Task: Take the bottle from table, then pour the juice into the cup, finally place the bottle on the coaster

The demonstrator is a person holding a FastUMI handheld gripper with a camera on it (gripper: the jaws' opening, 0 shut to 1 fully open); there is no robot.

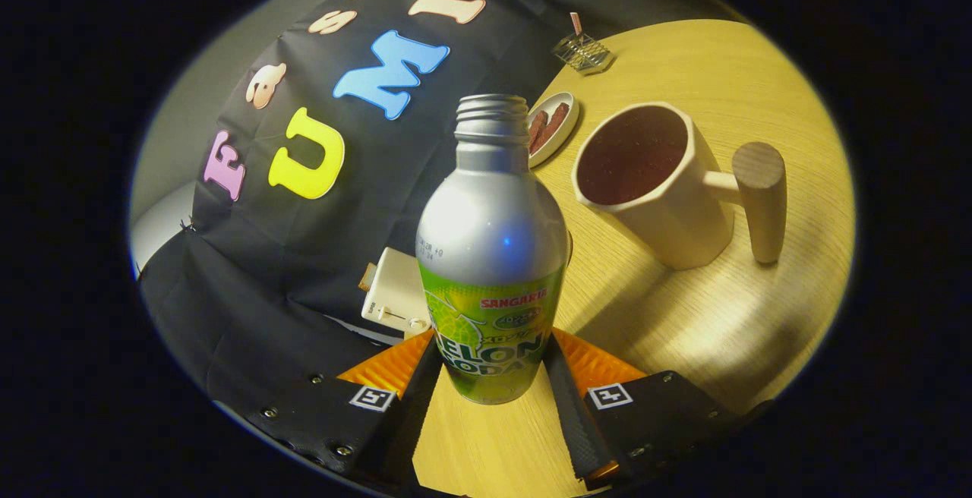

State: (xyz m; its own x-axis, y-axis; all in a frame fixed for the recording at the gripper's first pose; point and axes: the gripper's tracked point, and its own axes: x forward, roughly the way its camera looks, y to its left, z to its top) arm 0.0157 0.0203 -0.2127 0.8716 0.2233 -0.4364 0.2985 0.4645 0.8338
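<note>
Bottle (490,255), 1, clamped between 2 fingers (573,399); 1 cup (653,187) beyond.

Your gripper (492,376) fingers flank the bottle (490,255), contact with it hidden from you, white box (395,297) half hidden behind the bottle, coaster unidentifiable, wire holder (582,52) too small to make out.

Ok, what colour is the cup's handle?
Light brown wood grain, on a cream cup; the handle shows plainly in the gripper view, beyond the fingers.
</note>
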